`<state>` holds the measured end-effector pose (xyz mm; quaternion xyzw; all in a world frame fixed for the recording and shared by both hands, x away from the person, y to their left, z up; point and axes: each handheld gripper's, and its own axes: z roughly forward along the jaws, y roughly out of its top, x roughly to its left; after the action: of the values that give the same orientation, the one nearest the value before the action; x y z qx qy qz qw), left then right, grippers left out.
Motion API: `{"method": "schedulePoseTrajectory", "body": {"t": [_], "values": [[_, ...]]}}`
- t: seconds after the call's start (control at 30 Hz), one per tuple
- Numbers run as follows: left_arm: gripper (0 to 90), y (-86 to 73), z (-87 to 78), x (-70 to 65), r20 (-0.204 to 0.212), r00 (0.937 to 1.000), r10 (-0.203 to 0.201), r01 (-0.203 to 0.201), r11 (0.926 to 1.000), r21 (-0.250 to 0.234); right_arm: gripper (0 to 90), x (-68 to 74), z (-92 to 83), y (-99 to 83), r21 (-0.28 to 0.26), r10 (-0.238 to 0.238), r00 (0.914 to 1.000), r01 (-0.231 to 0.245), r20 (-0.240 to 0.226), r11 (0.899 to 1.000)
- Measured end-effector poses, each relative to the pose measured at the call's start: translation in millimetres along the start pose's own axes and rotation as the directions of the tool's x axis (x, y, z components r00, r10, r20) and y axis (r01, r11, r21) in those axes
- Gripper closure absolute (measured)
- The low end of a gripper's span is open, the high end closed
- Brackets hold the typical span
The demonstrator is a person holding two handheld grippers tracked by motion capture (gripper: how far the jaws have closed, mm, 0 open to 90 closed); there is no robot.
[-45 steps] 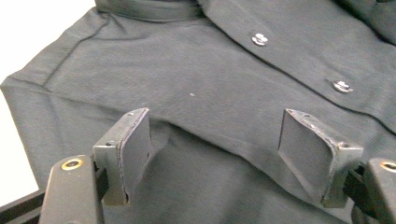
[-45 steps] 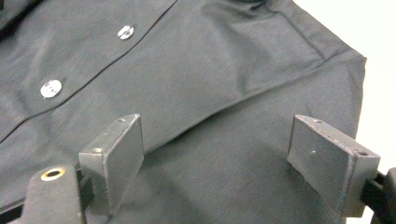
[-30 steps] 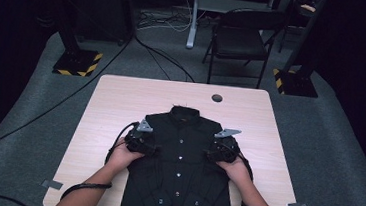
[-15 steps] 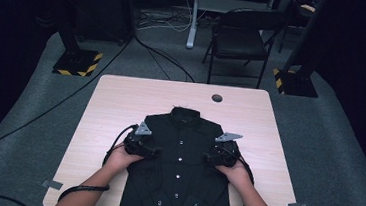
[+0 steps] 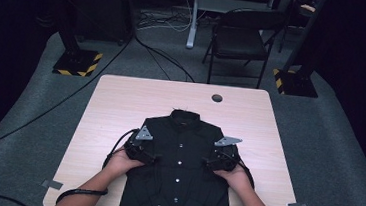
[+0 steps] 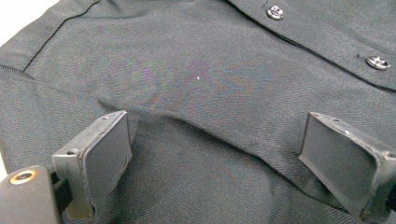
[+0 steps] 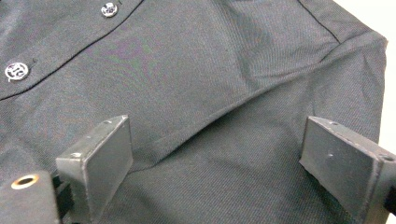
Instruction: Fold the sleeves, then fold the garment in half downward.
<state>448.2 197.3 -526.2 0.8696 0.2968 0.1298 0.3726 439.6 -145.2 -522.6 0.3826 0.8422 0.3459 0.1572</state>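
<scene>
From the high view, a black shirt (image 5: 177, 173) lay face up near the middle of the table (image 5: 121, 102), collar toward the far edge and hem hanging toward the person's side, its sleeves folded in over the front. The left gripper (image 5: 142, 152) rested over the shirt's left half and the right gripper (image 5: 220, 160) over its right half, each hand (image 5: 118, 161) behind its tool; from this height I could not tell how wide either pair of jaws stood. A chair (image 5: 242, 38) stood beyond the table, well apart. In the left gripper view, the jaws stood wide apart, nothing between them but the cloth below, with a folded edge of the shirt (image 6: 201, 84) running across between the jaws and two buttons (image 6: 274, 11) at the upper right. In the right gripper view, the jaws were likewise spread wide and empty over the shirt (image 7: 210, 84), a fold ridge slanting between them and buttons (image 7: 17, 70) at the upper left. The fabric looked light, soft and limp, so it would sag and crease if lifted from one spot; the raised fold edges seemed the likeliest places to pinch. The close views gave the weave, folds and jaw spread; the high view alone gave the shirt's overall lie on the table.
</scene>
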Motion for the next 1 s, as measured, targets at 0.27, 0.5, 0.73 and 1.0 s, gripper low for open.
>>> {"method": "schedulePoseTrajectory", "body": {"t": [0.27,0.5,0.73,1.0], "values": [[9.2,-5.1,-4.6,-8.3,-0.002,1.0000,-0.007,0.007,1.0000,-0.005,8.7,7.5,-5.6,-6.1,-0.001,0.001,1.0000,-0.001,0.001,1.000],[9.3,-9.0,-8.3,-14.0,-0.005,1.0000,-0.008,0.008,0.9999,-0.009,8.7,12.4,-9.7,-10.7,-0.004,-0.003,1.0000,0.003,-0.004,1.000],[9.4,-11.1,-10.7,-16.4,-0.003,1.0000,-0.007,0.007,1.0000,-0.007,8.7,16.0,-11.7,-12.1,0.002,-0.007,1.0000,0.007,-0.006,1.000],[9.4,-11.2,-10.8,-16.6,-0.002,1.0000,-0.007,0.007,0.9999,-0.007,9.9,16.1,-12.1,-8.9,0.026,0.000,1.0000,0.000,0.002,1.000]]}}
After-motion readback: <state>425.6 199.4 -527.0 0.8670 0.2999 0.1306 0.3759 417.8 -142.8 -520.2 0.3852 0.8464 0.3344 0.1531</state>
